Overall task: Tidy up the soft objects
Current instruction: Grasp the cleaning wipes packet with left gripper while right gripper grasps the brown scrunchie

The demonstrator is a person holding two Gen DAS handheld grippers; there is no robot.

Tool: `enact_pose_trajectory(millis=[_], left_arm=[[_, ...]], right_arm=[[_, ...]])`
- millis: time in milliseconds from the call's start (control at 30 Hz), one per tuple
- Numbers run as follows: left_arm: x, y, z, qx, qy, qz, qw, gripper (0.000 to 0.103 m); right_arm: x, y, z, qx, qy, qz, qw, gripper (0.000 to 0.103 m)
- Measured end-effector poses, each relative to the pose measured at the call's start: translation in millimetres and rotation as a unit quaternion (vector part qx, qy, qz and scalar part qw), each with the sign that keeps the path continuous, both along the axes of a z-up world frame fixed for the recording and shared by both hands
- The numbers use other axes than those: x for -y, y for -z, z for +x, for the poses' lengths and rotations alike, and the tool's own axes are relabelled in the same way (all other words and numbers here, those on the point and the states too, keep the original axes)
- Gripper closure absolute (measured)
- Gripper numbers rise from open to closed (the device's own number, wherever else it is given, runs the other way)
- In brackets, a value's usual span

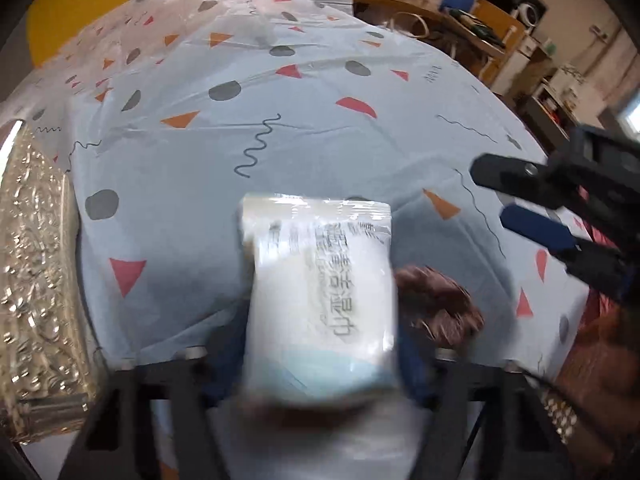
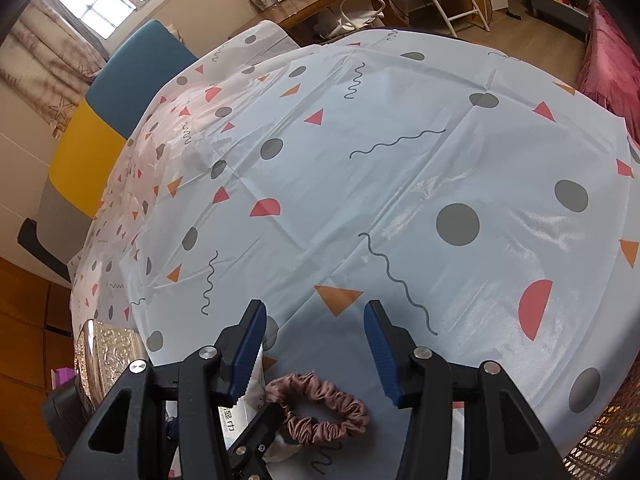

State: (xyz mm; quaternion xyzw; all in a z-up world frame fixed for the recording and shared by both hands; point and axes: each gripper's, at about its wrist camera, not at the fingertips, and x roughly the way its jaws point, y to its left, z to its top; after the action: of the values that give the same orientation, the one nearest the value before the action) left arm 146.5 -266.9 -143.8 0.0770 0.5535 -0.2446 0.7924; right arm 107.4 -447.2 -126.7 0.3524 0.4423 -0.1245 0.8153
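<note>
My left gripper (image 1: 320, 364) is shut on a white plastic pack of wet wipes (image 1: 320, 300) with black printing, held above the table. Its fingers are hidden behind the pack. A dusty-pink scrunchie (image 1: 436, 304) lies on the cloth just right of the pack; it also shows in the right wrist view (image 2: 320, 408). My right gripper (image 2: 316, 348) is open and empty, hovering above the scrunchie, and shows at the right edge of the left wrist view (image 1: 520, 196). The pack (image 2: 244, 412) shows beneath its left finger.
The table wears a light-blue cloth (image 2: 400, 184) with dots, triangles and squiggles. A silver embossed box (image 1: 36, 280) stands at the left edge, also seen in the right wrist view (image 2: 104, 356). A wicker item (image 2: 604, 440) sits at the right. Chairs and shelves stand beyond.
</note>
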Motion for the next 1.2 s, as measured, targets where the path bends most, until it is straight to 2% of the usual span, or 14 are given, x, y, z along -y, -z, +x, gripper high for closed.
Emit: enact_pose_trajectory(millis=[67,333,600,700,800,967,1067,1200], left_arm=[[-10,0,-3,-0.01,0.009,-0.009,0.9999,0.044],[-54,-3,-45,0.018,0.044,-0.001,0.9989,0.047],[-95,0,-73,0.052,0.03,0.005,0.9982,0.046],[-96,2,-76,0.064,0.03,0.007,0.9975,0.046],[-93,4,-76,0.072,0.029,0.003,0.997,0.046],[-96,3,-80,0.074,0.026,-0.005,0.9969,0.046],[-99,2,-81,0.073,0.024,-0.01,0.997,0.046],[-101,3,-80,0.072,0.023,-0.014,0.997,0.046]], right_arm=[[-1,1,0,-0.003,-0.002,-0.001,1.0,0.052],[-16,13,12,-0.035,-0.05,0.006,0.998,0.052],[-45,22,24,-0.064,-0.127,-0.012,0.99,0.051],[-58,25,31,-0.086,-0.168,-0.024,0.982,0.044],[-71,21,40,-0.105,-0.233,-0.039,0.966,0.041],[-91,14,46,-0.153,-0.323,-0.133,0.924,0.038],[-101,15,45,-0.173,-0.363,-0.16,0.902,0.038],[-116,30,41,-0.216,-0.405,-0.191,0.867,0.038]])
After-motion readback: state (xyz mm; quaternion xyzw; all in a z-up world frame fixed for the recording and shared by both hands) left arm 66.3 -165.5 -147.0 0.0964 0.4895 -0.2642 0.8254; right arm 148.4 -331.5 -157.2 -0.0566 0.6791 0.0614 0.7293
